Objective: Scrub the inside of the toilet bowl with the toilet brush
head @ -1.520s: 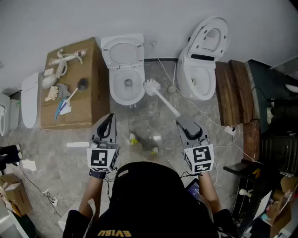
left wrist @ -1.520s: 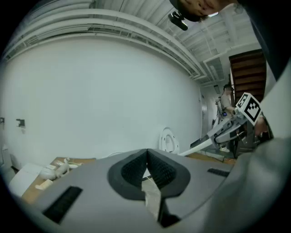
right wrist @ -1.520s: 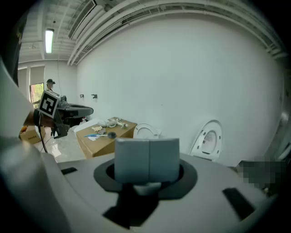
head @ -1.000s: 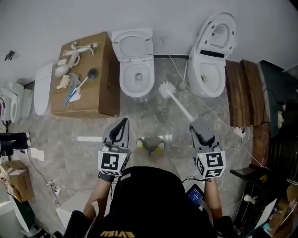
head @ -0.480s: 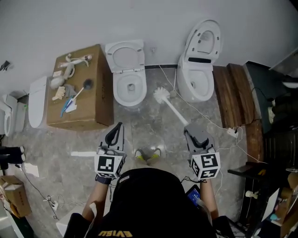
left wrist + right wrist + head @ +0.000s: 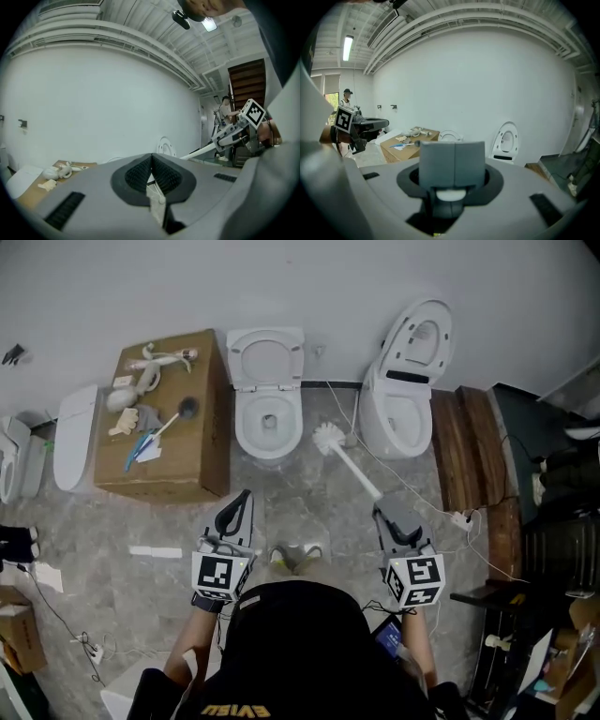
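Observation:
A white toilet [image 6: 267,418] with its lid raised stands against the wall. My right gripper [image 6: 384,512] is shut on the lower end of the white toilet brush [image 6: 330,439]. The brush's bristle head hangs over the floor just right of the bowl's front, outside it. In the right gripper view the grey fingertips [image 6: 452,164] are pressed together over the white handle [image 6: 450,194]. My left gripper [image 6: 241,498] is shut and empty, pointing toward the toilet from the left. Its pads [image 6: 140,172] meet in the left gripper view, where the brush handle [image 6: 199,151] also shows.
A second toilet [image 6: 401,390] with an open lid stands to the right. A cardboard box [image 6: 178,451] bearing small parts and a brush sits left of the toilet. A loose white seat [image 6: 70,437] lies further left. Wooden planks [image 6: 469,437] and cables [image 6: 427,488] lie on the right.
The head view has shifted as the person stepped about. The brush stays in the right gripper, its head now a little further back from the bowl. Both grippers stay shut.

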